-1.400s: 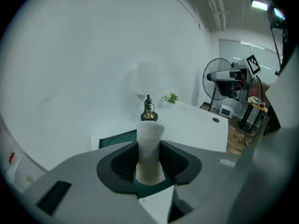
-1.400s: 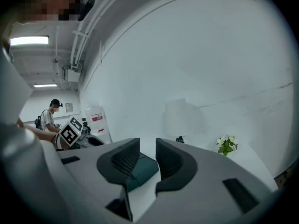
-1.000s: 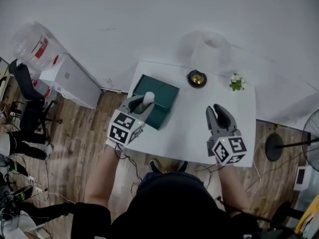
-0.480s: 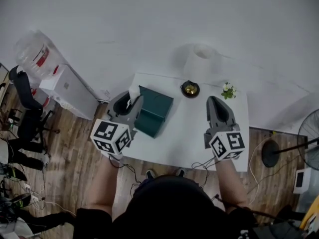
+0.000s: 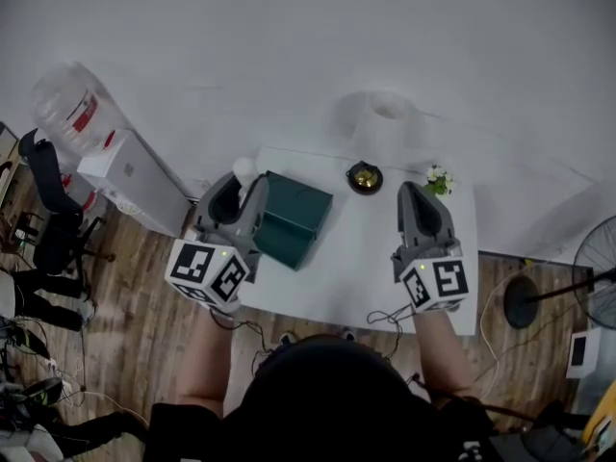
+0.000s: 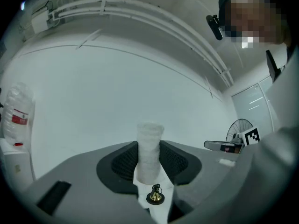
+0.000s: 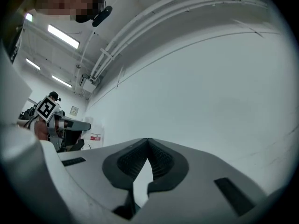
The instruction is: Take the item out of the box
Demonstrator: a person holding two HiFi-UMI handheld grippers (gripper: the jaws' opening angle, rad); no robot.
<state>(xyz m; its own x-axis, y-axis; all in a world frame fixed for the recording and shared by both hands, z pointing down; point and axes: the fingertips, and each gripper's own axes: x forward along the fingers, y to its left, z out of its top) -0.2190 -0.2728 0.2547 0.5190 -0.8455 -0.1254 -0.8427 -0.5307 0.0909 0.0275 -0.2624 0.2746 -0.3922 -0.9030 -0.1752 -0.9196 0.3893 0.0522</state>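
A dark green box (image 5: 294, 221) lies on the left part of the white table (image 5: 375, 258). My left gripper (image 5: 239, 183) is raised beside the box's left edge and is shut on a white cylindrical item (image 5: 243, 168). In the left gripper view that item (image 6: 149, 146) stands upright between the pads of the left gripper (image 6: 149, 158) and sticks out past the tips. My right gripper (image 5: 416, 192) hovers over the table's right half. Its jaws meet at the tips (image 7: 147, 141) with nothing between them.
A small brass bell (image 5: 364, 176) and a little potted plant (image 5: 438, 178) stand at the table's far edge. A large white roll (image 5: 388, 121) is behind them. A water bottle (image 5: 67, 99), a white cabinet (image 5: 130, 176) and an office chair (image 5: 48, 210) are at the left, a fan (image 5: 597, 277) at the right.
My left gripper has carried the white item from above the box to the left, off its edge. The right gripper's jaws have closed and it has shifted slightly away from me.
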